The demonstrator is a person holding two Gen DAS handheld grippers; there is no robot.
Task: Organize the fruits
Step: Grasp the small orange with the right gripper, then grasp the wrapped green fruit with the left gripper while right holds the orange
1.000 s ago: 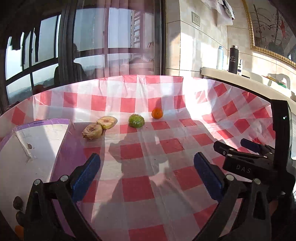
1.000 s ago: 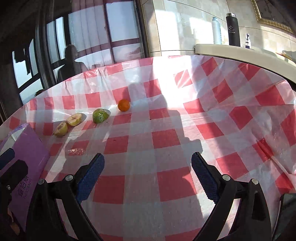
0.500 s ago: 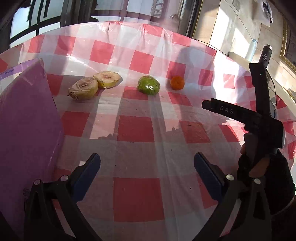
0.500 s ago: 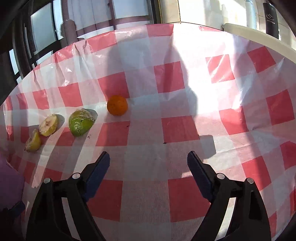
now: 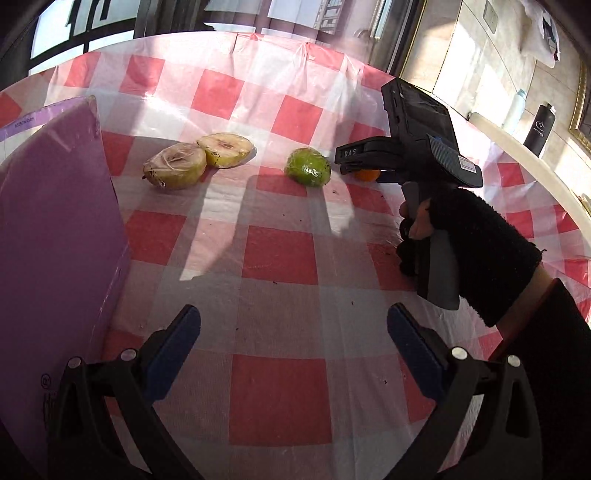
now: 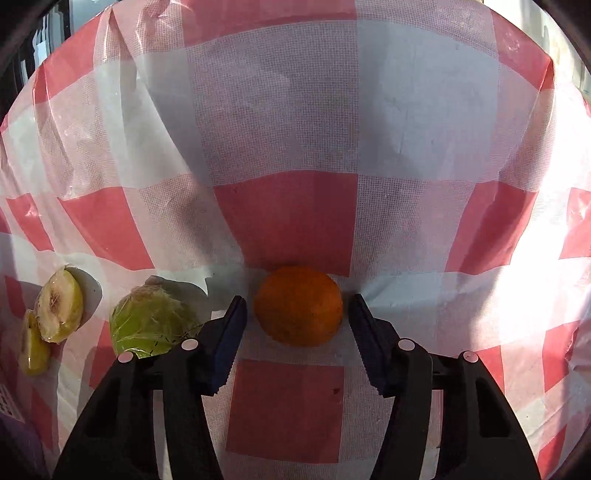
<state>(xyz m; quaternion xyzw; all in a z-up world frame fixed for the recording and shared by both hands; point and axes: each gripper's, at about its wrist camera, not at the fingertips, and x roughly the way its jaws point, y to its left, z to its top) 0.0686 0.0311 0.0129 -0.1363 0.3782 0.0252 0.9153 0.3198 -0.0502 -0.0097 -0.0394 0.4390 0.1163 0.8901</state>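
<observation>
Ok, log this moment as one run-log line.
phase: pre-grasp | right hand-held gripper: open, straddling orange, gaps both sides | left hand-held gripper: open, idle | green fruit: untouched

Home dining area, most likely an apartment. A table point(image 5: 280, 258) carries a red-and-white checked plastic tablecloth point(image 5: 295, 122) with loose fruit on it. Behind the table's far edge stand tall dark-framed windows point(image 5: 92, 33) with curtains point(image 5: 291, 14), and a high-rise shows through the glass. Right of the table runs a tiled wall point(image 5: 476, 62) with a switch plate point(image 5: 490, 13), a pale ledge point(image 5: 517, 144) holding a black flask point(image 5: 540, 129) and a white bottle point(image 5: 514, 110), and a gilt frame point(image 5: 578, 110) hung above the ledge.
</observation>
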